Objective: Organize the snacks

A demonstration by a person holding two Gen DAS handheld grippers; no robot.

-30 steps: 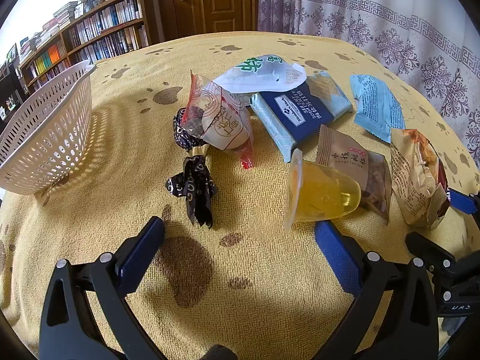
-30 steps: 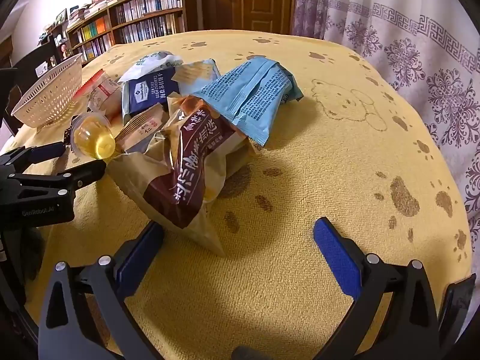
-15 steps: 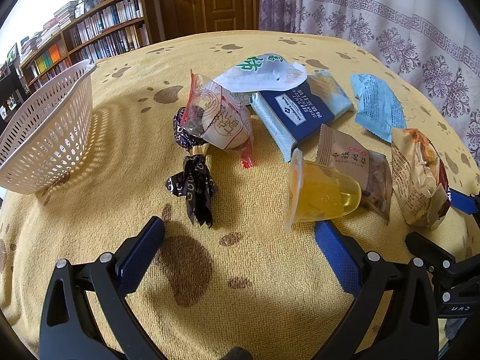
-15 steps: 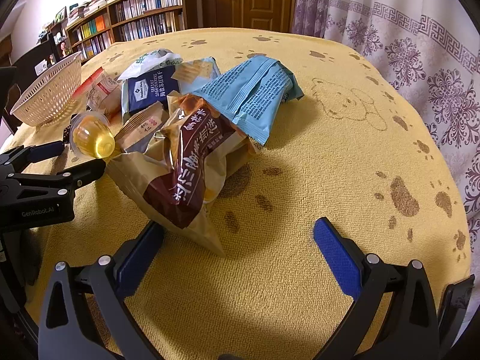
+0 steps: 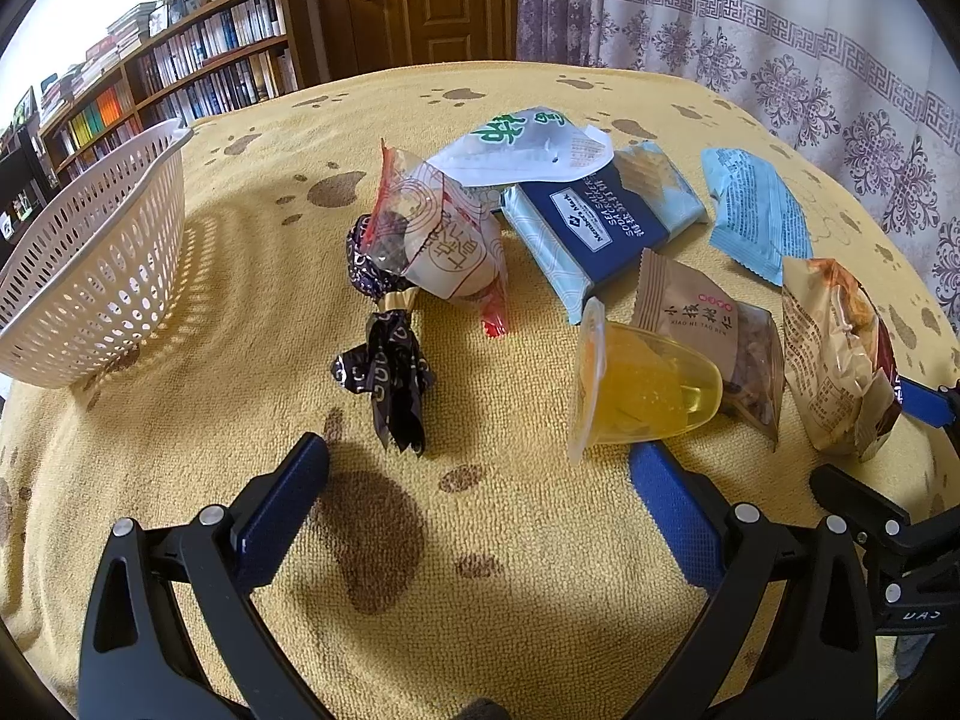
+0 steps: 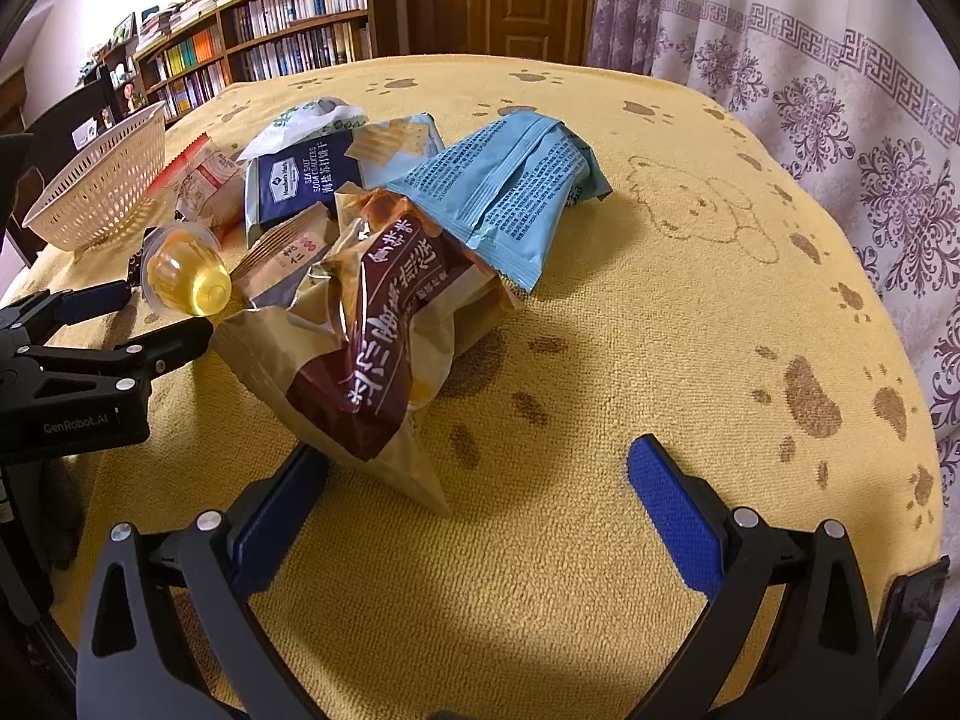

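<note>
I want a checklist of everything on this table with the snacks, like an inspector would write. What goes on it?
Surface: yellow paw-print cloth covers the table.
Job's things: white basket at the left, nothing visible inside; snacks piled loose on the cloth: jelly cup on its side, dark twisted candy, navy cracker pack, light blue packet, brown chip bag, walnut pouch.
Clutter: nothing seen.
Tools: left tool open, holding nothing; right tool open, holding nothing, its left finger close to the chip bag's corner.
Cables: nothing seen.
Surroundings: bookshelf, wooden door, patterned curtain.
</note>
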